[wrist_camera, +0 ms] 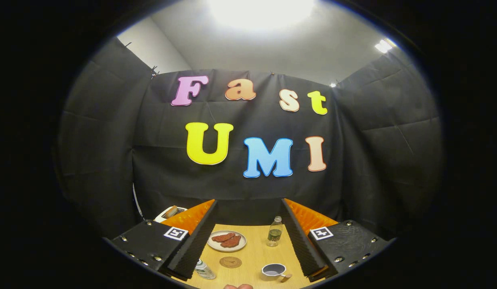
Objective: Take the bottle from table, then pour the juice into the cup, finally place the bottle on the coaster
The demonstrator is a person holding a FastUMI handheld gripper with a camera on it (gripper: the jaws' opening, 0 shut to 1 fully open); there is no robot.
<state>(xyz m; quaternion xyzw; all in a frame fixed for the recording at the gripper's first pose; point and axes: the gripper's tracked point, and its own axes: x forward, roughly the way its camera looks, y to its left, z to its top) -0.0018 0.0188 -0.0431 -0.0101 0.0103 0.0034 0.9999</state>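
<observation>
Wooden table (254, 251) carries everything untouched: the bottle (275, 231) stands at one o'clock ahead of the claw (248, 241), whose fingers gape wide around nothing. Cup (273, 271) at five o'clock, coaster (230, 262) at seven. Grasp, pour and placing all remain, I judge.

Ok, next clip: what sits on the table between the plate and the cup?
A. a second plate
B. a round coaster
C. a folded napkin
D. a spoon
B: a round brown coaster lies flat on the table, just nearer than the plate of reddish food and off to one side of the cup, with the gripper open and its fingers wide apart around the scene.
</observation>
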